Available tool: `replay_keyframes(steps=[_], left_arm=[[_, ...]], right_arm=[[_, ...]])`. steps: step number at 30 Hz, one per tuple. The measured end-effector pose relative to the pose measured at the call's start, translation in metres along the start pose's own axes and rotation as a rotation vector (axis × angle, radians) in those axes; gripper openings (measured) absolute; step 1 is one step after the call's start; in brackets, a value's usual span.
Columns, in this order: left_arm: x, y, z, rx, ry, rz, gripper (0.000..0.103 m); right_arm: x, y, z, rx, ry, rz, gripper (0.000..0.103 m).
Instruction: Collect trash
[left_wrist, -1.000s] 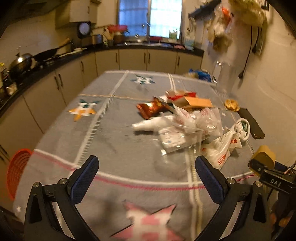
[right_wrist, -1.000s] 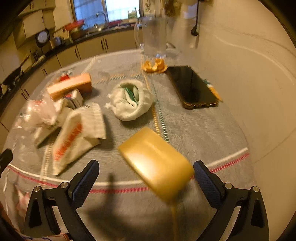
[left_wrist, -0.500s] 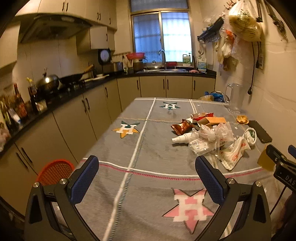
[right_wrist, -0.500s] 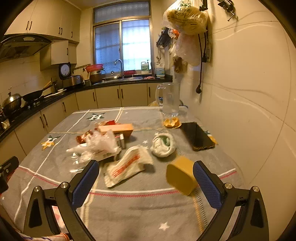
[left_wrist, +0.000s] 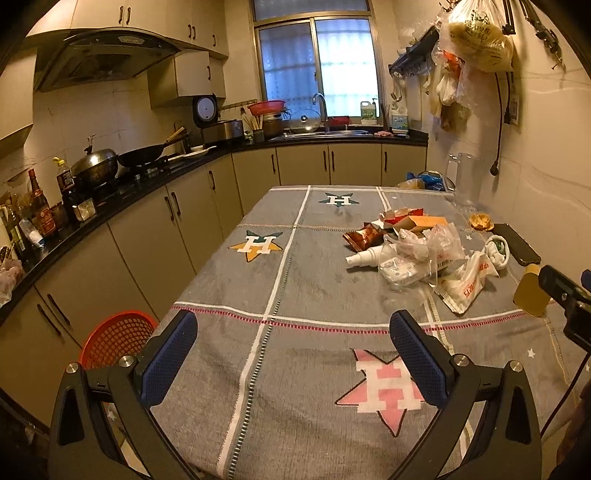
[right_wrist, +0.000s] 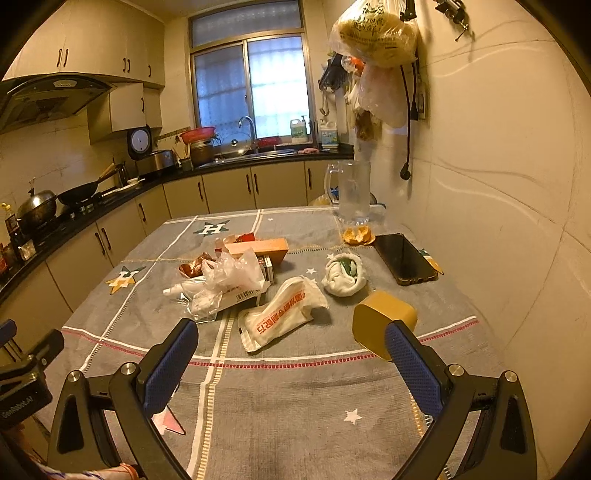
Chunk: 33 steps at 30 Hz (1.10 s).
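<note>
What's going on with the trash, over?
Left gripper open, empty. Right gripper open, empty. Trash pile untouched on the table. Yellow box sits just ahead of the right gripper.

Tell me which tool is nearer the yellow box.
Right. The right tool hangs open just short of the yellow box; the left tool hangs open well off to the box's left.
</note>
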<state>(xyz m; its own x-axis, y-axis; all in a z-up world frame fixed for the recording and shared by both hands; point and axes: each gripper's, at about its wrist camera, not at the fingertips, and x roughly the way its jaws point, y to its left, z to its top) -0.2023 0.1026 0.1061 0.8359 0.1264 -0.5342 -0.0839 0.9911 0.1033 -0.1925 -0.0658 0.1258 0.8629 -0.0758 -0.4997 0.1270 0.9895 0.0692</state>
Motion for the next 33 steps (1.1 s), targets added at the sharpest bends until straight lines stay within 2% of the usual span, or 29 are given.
replay_keyframes(steps=[19,33], left_arm=[[0.009,-0.011,-0.007,0.027,0.053,0.0,0.103],[0.043,-0.022,-0.008,0.051,0.127,0.012,0.103]], right_arm=[[0.0,-0.005,-0.01,0.0,0.027,0.015,0.103],[0.034,-0.019,-0.017,0.027,0.092,0.028,0.103]])
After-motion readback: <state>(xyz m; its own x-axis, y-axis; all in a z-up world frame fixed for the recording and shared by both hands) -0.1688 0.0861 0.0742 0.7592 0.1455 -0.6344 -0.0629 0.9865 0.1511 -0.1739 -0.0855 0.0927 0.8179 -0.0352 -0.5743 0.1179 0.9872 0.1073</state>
